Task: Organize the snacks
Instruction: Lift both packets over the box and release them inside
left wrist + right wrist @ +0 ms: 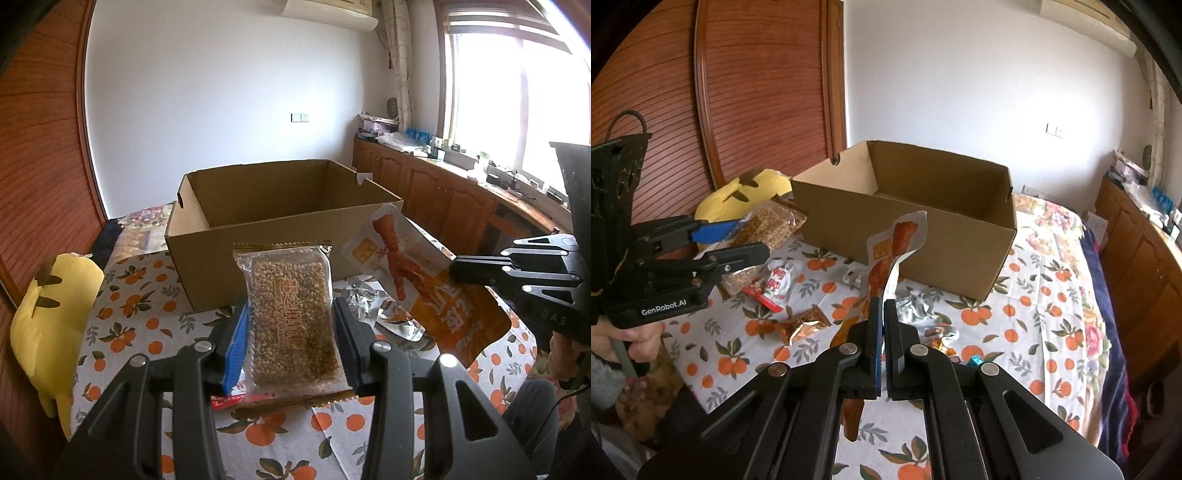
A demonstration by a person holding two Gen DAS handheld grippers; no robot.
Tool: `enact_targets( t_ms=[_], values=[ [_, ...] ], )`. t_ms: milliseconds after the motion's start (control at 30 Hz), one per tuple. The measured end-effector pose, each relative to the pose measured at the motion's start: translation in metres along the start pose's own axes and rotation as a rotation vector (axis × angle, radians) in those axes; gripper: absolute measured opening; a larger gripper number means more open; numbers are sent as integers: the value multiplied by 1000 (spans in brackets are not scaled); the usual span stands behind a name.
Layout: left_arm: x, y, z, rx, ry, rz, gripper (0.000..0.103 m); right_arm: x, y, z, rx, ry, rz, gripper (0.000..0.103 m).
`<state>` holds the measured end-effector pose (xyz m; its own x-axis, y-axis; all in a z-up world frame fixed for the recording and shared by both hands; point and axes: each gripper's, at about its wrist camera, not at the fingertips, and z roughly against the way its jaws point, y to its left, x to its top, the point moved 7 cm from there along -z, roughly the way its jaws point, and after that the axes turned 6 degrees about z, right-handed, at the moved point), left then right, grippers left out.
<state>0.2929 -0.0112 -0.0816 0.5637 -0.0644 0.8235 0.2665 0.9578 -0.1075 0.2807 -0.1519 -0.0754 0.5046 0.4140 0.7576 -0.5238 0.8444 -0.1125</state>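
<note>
A bedroom: a bed under an orange-print cloth (pixel 1027 317), with an open cardboard box (pixel 258 221) resting on it. As far as either view shows inside, the box holds nothing, so I judge the sorting barely begun. My left gripper (pixel 291 332) clamps a clear sesame bar (pixel 291 314), held above the cloth in front of the box. My right gripper (pixel 883 314) is pinched tight on an orange pouch (pixel 886 266), also raised before the box. Left on the cloth: a red-and-white packet (pixel 774 286), a copper wrapper (pixel 801 328), silver wrappers (pixel 916 306) and small sweets near my right fingers. A yellow plush (pixel 51 328) lies beside the box.
</note>
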Motion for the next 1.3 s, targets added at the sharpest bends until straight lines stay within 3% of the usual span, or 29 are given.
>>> enact_targets(
  t_ms=[333,667,967,1300],
  values=[
    [24,-3,-7,-8,-36,-8,43,16,-5,8,-45,-16,47,0],
    [74,-1,-32,-35,-77,-31,43,66,-31,5,-89,-60,96,0],
    [115,19,-83,-38,-90,-29,43,106,-62,-31,-112,-76,124,0],
    [129,42,-140,-27,-64,-4,43,142,-92,-90,-128,-75,156,0]
  ],
)
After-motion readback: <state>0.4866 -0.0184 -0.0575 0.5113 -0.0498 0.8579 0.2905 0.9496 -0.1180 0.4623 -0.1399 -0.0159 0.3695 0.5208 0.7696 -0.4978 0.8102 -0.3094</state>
